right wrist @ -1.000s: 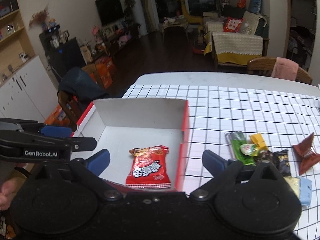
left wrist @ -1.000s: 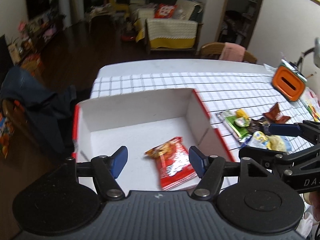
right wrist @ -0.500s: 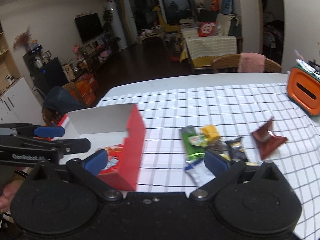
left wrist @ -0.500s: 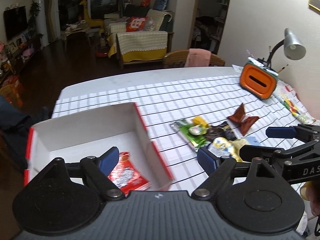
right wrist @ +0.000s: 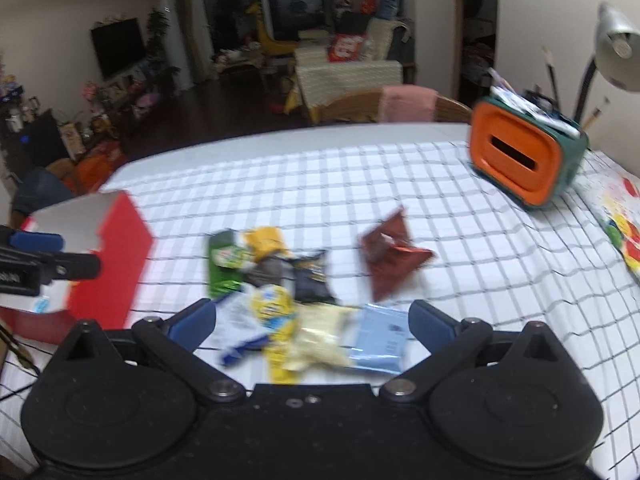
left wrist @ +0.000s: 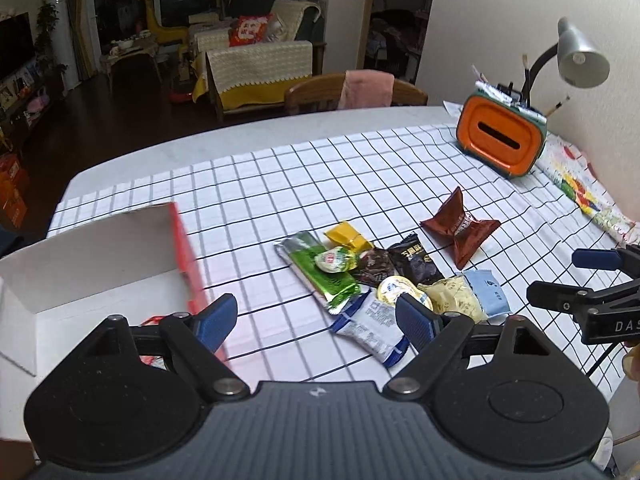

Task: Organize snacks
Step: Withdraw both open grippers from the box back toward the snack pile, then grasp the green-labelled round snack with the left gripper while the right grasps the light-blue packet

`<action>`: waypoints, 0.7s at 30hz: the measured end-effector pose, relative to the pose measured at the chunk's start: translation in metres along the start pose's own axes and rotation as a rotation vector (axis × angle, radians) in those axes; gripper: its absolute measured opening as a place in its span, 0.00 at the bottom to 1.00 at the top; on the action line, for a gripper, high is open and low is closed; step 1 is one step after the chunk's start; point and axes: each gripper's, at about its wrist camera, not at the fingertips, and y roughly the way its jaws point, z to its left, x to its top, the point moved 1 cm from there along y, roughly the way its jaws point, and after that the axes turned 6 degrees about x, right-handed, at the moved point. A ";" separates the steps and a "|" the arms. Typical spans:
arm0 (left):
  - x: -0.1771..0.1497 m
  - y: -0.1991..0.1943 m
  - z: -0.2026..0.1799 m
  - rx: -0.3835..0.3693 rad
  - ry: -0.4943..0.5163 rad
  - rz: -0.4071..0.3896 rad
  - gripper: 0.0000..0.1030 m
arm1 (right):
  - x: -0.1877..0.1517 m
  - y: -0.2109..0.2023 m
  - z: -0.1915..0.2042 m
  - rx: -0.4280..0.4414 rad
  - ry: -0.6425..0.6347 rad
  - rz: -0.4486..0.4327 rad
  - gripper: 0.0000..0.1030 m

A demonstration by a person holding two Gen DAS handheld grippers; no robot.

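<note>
Right wrist view smeared throughout: print on the snack wrappers (right wrist: 304,300) unreadable. Red packet (left wrist: 154,338) in the box (left wrist: 92,272), lower left of left view, mostly hidden behind gripper finger (left wrist: 216,320). Box cut by left edge.

Red box (left wrist: 182,240), white inside, open-topped, at the left of the checked cloth; a red packet (left wrist: 154,322) lies in its near corner. Right of it, apart, a loose cluster of snacks: green bar (left wrist: 316,276), yellow sweet (left wrist: 348,236), black packet (left wrist: 414,262), blue-white wrapper (left wrist: 372,326), pale-blue sachet (left wrist: 486,290). Brown packet (left wrist: 460,230) lies slightly farther right.
</note>
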 end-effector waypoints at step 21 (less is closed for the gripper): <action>0.036 0.137 -0.035 0.124 -0.093 0.218 0.84 | -0.026 0.099 -0.073 -0.072 -0.018 0.208 0.88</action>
